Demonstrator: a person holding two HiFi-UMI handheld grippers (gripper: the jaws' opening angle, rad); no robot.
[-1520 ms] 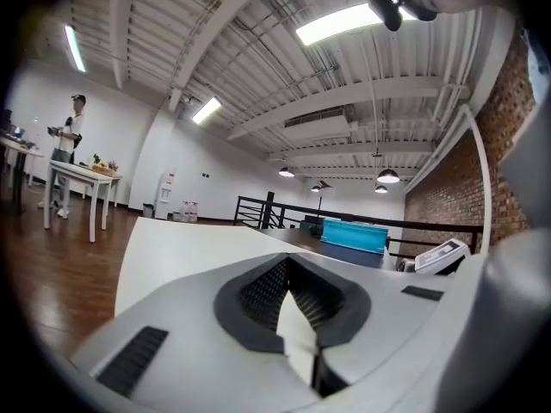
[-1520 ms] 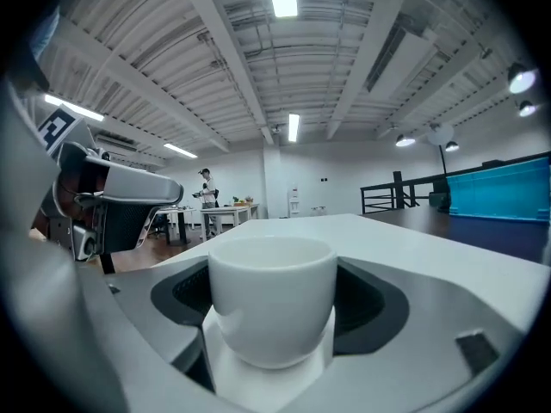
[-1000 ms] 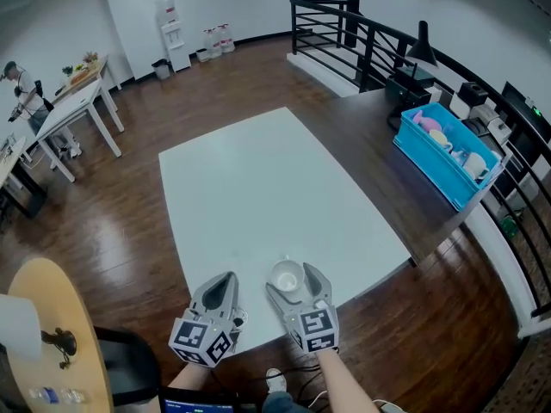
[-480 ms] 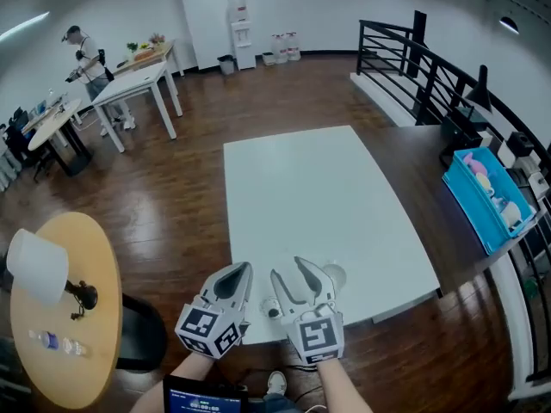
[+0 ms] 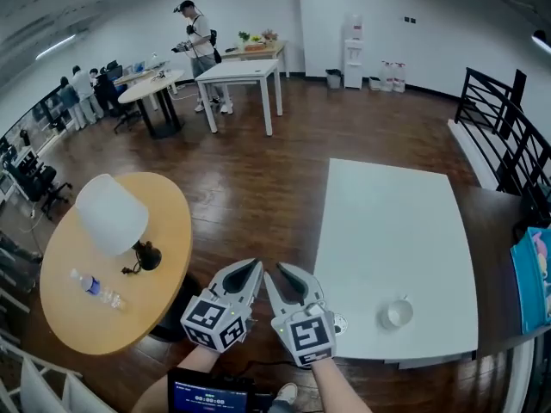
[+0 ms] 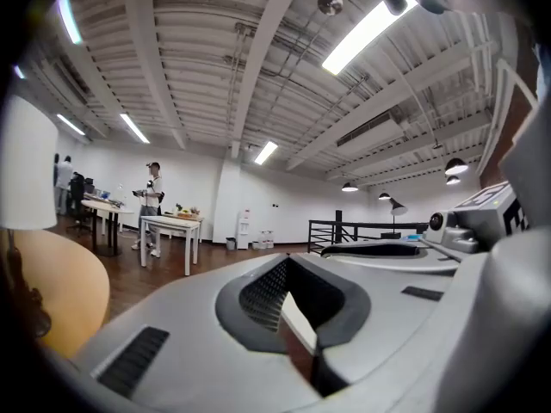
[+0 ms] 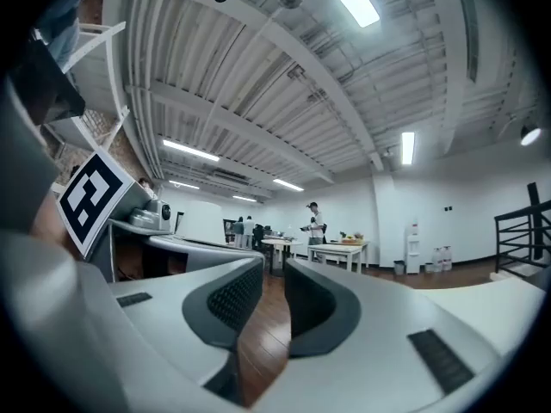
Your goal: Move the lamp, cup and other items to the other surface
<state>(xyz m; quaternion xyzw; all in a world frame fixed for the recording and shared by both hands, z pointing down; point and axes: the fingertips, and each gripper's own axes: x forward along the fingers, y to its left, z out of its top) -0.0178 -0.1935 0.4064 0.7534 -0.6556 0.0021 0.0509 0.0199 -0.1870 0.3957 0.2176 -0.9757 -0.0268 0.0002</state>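
A white cup stands alone near the front edge of the white table. The lamp, with its white shade and dark base, stands on the round wooden table at the left, next to a small bottle. Both grippers hang side by side over the floor between the two tables. My left gripper is shut and empty. The jaws of my right gripper are closing with a narrow gap and nothing between them. The lamp shade fills the left edge of the left gripper view.
A blue bin shows at the far right edge, with a black railing behind it. Farther back stand white desks and a person. Dark wooden floor lies between the tables.
The view has swung left, so the round table with the lamp has come in. The right gripper has left the cup on the white table and its jaws have narrowed.
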